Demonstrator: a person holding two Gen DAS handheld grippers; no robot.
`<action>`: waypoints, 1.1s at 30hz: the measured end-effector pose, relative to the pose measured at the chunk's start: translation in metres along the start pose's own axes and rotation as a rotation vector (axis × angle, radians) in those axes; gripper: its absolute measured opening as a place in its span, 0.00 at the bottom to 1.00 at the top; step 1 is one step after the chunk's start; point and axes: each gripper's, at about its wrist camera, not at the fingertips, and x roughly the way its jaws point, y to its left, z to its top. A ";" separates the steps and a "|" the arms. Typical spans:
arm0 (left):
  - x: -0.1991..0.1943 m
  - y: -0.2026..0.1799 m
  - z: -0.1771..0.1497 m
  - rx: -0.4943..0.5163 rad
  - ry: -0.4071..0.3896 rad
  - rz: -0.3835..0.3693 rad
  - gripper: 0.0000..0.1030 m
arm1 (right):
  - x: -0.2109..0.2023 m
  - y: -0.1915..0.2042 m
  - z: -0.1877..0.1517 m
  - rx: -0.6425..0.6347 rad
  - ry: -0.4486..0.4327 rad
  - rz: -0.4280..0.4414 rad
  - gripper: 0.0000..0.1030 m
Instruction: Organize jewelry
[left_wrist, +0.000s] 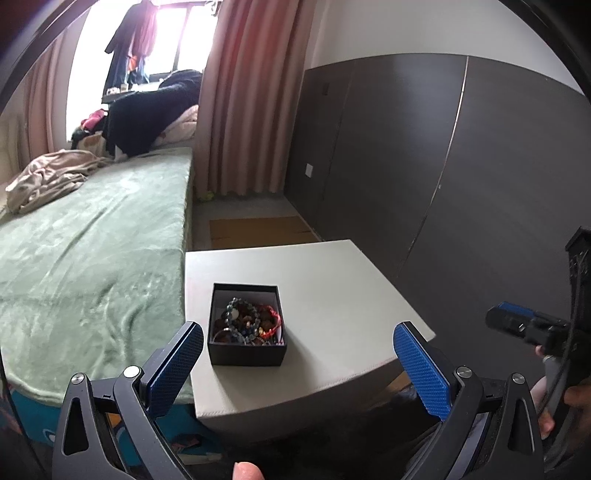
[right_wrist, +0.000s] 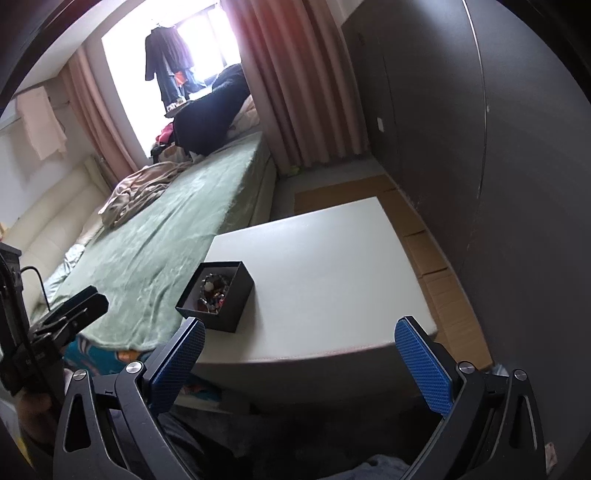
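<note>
The box (left_wrist: 246, 325) sits open on the table (left_wrist: 332, 280), near the table's bed-side edge and toward the front, heaped with beaded bracelets (left_wrist: 243, 321). The left gripper (left_wrist: 299, 365) hangs just short of the front edge, jaws spread wide and holding nothing; the box lies ahead of it, slightly toward its left finger. The right gripper (right_wrist: 299, 363), equally wide and empty, has the box off to its left. I'd judge the left nearer.
</note>
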 end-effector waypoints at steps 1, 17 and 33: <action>-0.004 -0.001 -0.004 0.005 -0.008 0.001 1.00 | -0.004 0.001 -0.001 0.000 -0.015 0.008 1.00; -0.031 -0.001 -0.027 -0.012 -0.067 0.065 0.99 | -0.021 0.020 -0.028 -0.056 -0.003 -0.001 1.00; -0.027 0.002 -0.028 -0.029 -0.046 0.089 0.99 | -0.023 0.014 -0.030 -0.017 -0.003 -0.022 1.00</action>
